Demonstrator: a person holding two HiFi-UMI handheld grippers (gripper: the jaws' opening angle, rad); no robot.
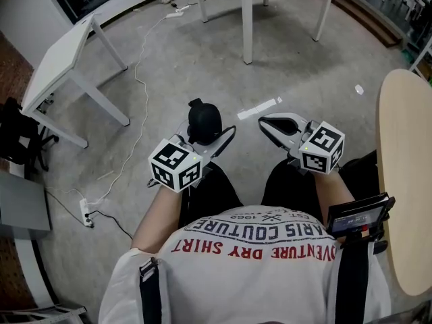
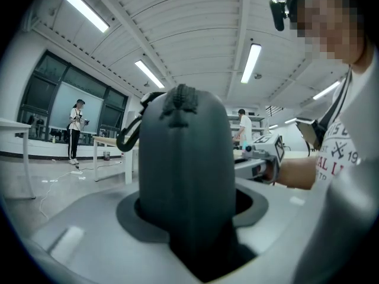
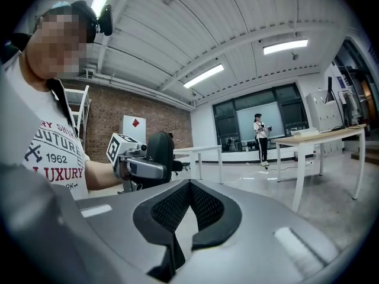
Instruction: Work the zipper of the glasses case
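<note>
- The glasses case is sitting at the middle of the head view, just above your knees. It's a dark rounded shell standing on end out of your left gripper.
- In the left gripper view the case is filling the centre, and that gripper's jaws are clamping its lower end. A dark loop is hanging off its upper left. A small ridge is showing on top; I'm reading it as the zipper's end, but I can't pick out the pull.
- Your right gripper is hovering to the right of the case, clearly apart from it. Its own view is showing the jaws pressed together with nothing between them.
- At the right edge of the head view, a pale wooden tabletop is running close beside your right arm.
- What I'm watching for:
  - If you're going in with those right jaws closed, they'll likely just nudge the pull aside.
  - With only one end of the case clamped, a hard tug along the zipper could be twisting or sliding it out of the left jaws.
  - That loop could be getting pinched in place of the pull.
</note>
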